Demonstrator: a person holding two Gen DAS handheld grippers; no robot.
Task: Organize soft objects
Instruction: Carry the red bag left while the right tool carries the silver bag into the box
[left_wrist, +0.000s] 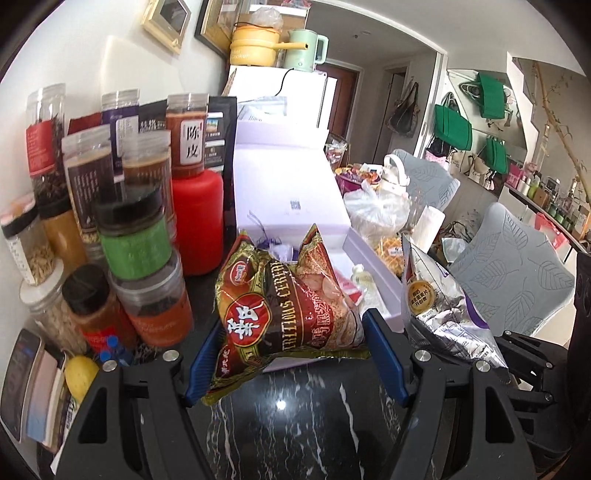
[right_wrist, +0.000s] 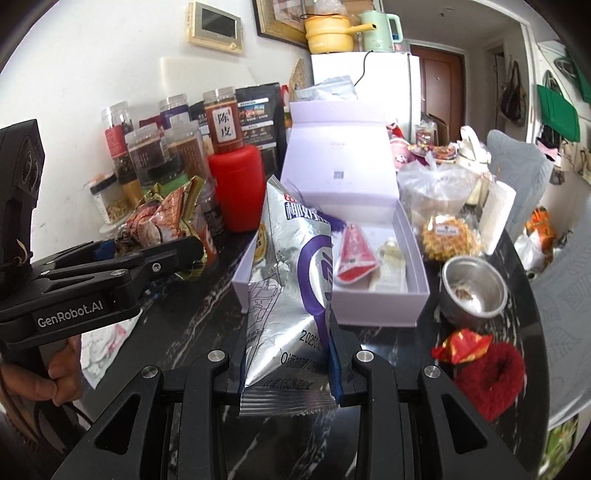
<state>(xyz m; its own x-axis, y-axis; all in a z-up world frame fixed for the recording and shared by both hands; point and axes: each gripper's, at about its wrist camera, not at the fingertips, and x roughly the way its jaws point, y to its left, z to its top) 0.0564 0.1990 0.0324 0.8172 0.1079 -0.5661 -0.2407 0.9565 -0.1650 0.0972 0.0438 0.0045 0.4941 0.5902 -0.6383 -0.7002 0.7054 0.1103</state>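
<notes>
- Black marble with white veins forms the table top (left_wrist: 288, 424), and against the white wall at its far left stands a crowd of clear plastic jars (left_wrist: 92, 177) with dark and reddish contents; one green-labelled jar with a black lid (left_wrist: 135, 240) is stacked on another.
- Just right of the jars stands a squat red plastic canister (left_wrist: 197, 221), with a red-brown spice jar bearing a white label (left_wrist: 185, 136) on top of it.
- The left gripper (left_wrist: 291, 354) has its blue-padded jaws set wide and pressed on both sides of a puffy red and gold cereal bag (left_wrist: 284, 306), which is lifted clear of the marble.
- Behind the bag lies an open pale lilac cardboard box (right_wrist: 413, 295) with its lid (right_wrist: 340, 155) standing upright; a small red pouch (right_wrist: 354, 254) and a pale clear packet (right_wrist: 391, 258) lie inside it.
- The right gripper (right_wrist: 288, 365) has its jaws narrow, clamped on the lower part of a crinkled silver foil bag with a purple print (right_wrist: 284, 266), held upright in front of the box.
- In the right wrist view, a hand (right_wrist: 62, 373) holds the left gripper's handle at the left edge.
- Right of the box sit a small steel bowl (right_wrist: 472, 291), a red and gold wrapped sweet (right_wrist: 461, 347) and a dark red fuzzy ring (right_wrist: 495, 380) touching that sweet.
</notes>
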